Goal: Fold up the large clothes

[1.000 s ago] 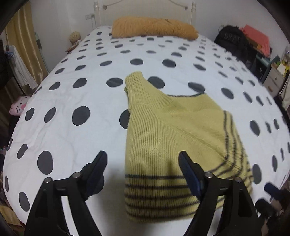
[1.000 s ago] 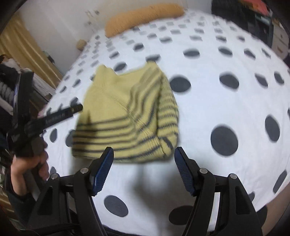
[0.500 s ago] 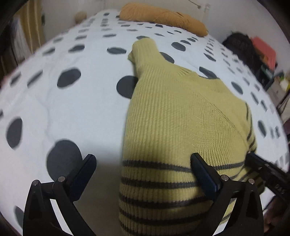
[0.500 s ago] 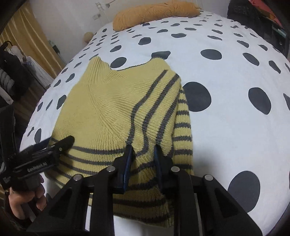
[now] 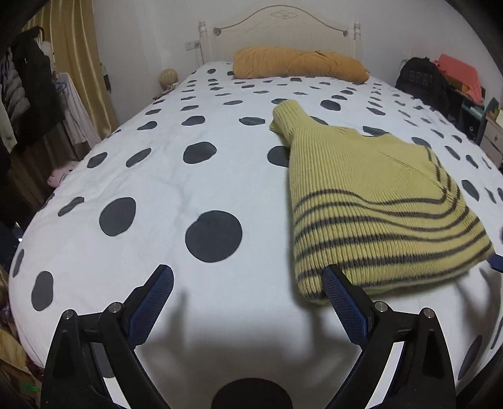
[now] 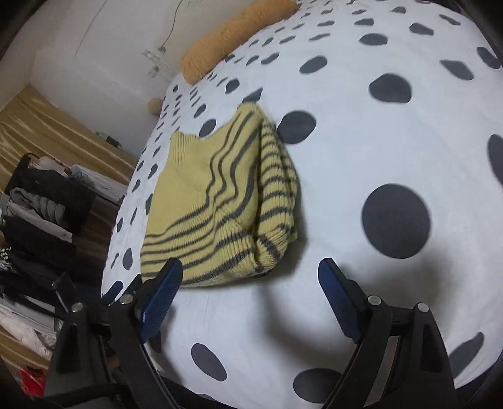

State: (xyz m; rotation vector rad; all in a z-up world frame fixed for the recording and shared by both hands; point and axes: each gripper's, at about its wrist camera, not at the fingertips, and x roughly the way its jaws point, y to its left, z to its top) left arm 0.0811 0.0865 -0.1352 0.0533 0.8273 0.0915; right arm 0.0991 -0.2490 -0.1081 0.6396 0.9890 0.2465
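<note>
Bedspread (image 5: pixel 163 176) bears one folded sweater (image 5: pixel 374 201), one pillow (image 5: pixel 298 63)

Bed (image 5: pixel 151 188): headboard (image 5: pixel 283 19) at the far end, against the wall.
Bolster pillow (image 5: pixel 298 63): lies across the bed just before the headboard.
Folded sweater (image 5: pixel 371 201): lies on the bed, right of centre in the left wrist view, collar toward the pillow, hem toward the near edge.
Left hand-held gripper (image 5: pixel 246 302): over the near edge, its right finger (image 5: pixel 342 302) at the sweater's near left corner.
Right hand-held gripper (image 6: pixel 250 292): just before the sweater's hem, nothing between its fingers.
Hanging clothes (image 5: pixel 28 94): left of the bed, before a curtain (image 5: pixel 81 63).
Backpack (image 5: pixel 421 78): right of the bed, near the head end.
</note>
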